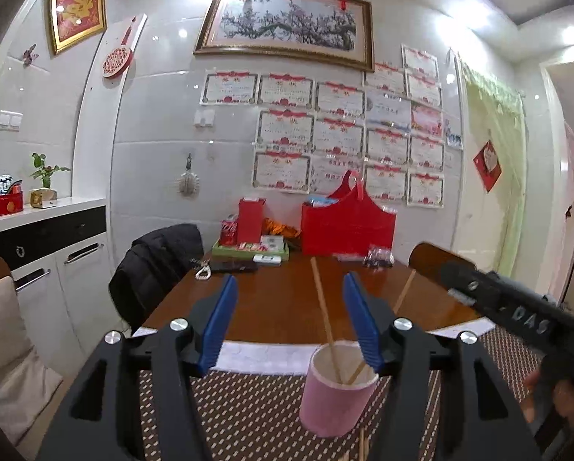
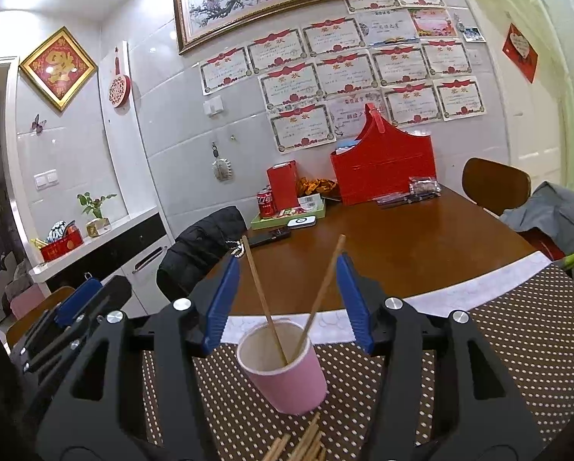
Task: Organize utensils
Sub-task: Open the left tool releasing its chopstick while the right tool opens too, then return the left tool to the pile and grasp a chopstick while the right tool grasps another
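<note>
A pink paper cup (image 1: 337, 399) (image 2: 283, 376) stands upright on a brown dotted placemat (image 2: 479, 365), with two wooden chopsticks (image 2: 262, 292) (image 1: 323, 307) leaning apart inside it. Several more chopsticks (image 2: 302, 445) lie on the mat in front of the cup. My left gripper (image 1: 291, 280) is open; the cup sits low beside its right finger and nothing touches the pads. My right gripper (image 2: 287, 261) is open too, and both standing chopsticks rise between its blue pads (image 2: 221, 299) without contact. In the right wrist view the left gripper's blue fingers (image 2: 79, 299) show at the far left.
The brown wooden table (image 2: 402, 249) carries a red box (image 2: 383, 169), a green tray (image 2: 287, 215) with a red can, and a black phone (image 2: 269, 236) at the far side. A black jacket hangs on the left chair (image 2: 202, 246); another chair (image 2: 494, 184) stands right.
</note>
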### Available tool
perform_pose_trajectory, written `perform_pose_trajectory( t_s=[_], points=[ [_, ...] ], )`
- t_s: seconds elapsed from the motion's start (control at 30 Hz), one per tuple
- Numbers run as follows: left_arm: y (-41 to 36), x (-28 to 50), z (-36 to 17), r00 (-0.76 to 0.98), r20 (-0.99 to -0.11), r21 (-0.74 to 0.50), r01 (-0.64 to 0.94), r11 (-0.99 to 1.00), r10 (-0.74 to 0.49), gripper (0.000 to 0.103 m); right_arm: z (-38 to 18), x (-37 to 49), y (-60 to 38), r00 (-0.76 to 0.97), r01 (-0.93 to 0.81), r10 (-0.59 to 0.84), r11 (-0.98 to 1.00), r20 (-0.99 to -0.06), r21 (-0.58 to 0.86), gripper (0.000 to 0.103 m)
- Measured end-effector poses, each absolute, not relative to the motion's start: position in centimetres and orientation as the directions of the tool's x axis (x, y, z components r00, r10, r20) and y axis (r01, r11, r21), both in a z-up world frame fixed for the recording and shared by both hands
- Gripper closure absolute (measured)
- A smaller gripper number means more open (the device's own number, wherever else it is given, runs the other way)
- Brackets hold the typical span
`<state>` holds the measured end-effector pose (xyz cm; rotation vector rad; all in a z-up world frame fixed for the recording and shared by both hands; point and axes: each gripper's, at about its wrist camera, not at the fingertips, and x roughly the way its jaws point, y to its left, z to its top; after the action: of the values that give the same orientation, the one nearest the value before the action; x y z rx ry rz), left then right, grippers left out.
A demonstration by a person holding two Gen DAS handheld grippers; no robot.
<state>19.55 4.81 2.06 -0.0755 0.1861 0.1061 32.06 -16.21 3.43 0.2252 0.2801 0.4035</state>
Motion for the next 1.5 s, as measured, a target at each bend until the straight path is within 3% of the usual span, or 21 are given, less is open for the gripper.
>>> perform_pose_trajectory(
  t_s=[0.17,0.4,0.63,0.93,0.97,1.03,1.1,1.2,1.33,1.5],
  points=[
    [4.9,18.0,1.2,0.960,-0.269,-0.039,-0.092,0.995,0.078,0.042,1.8,30.6,-16.8,0.848,-0.368,0.430,0.898,-0.309,0.241,0.049],
    [5.6,16.2,-3.4,0.855,-0.511,-0.014,-0.109,0.994,0.086,0.040,-3.2,28.3,-16.0,0.759,-0.432,0.432,0.894,-0.488,0.119,0.049],
    [5.6,13.9,-8.5,0.747,-0.664,-0.062,-0.099,0.993,0.033,0.040,-8.3,25.6,-14.3,0.611,-0.545,0.429,0.837,-0.666,0.039,0.050],
    [4.9,12.3,-11.2,0.680,-0.733,-0.103,-0.101,0.990,-0.007,0.040,-12.1,23.0,-13.3,0.495,-0.611,0.402,0.792,-0.770,0.021,0.050],
    [4.8,12.2,-11.4,0.676,-0.737,-0.101,-0.100,0.990,-0.007,0.040,-12.3,22.8,-13.2,0.490,-0.612,0.400,0.790,-0.775,0.020,0.052],
    [4.7,12.1,-11.6,0.667,-0.745,-0.109,-0.102,0.989,-0.013,0.040,-12.8,22.8,-13.1,0.463,-0.622,0.399,0.782,-0.791,0.031,0.070],
    [4.7,12.2,-11.9,0.659,-0.752,-0.129,-0.099,0.987,-0.032,0.040,-13.1,22.8,-13.1,0.455,-0.621,0.403,0.782,-0.794,0.040,0.073],
    [4.4,12.7,-12.2,0.639,-0.767,-0.146,-0.086,0.986,-0.058,0.040,-13.0,23.4,-13.2,0.448,-0.610,0.417,0.789,-0.791,0.071,0.087],
    [4.6,13.9,-13.1,0.590,-0.803,-0.183,-0.105,0.977,-0.086,0.040,-12.6,24.7,-14.5,0.476,-0.554,0.403,0.828,-0.782,0.089,0.095],
    [4.4,16.1,-13.8,0.544,-0.832,-0.214,-0.136,0.967,-0.108,0.040,-12.6,26.4,-17.0,0.507,-0.457,0.391,0.878,-0.768,0.145,0.096]
  ],
)
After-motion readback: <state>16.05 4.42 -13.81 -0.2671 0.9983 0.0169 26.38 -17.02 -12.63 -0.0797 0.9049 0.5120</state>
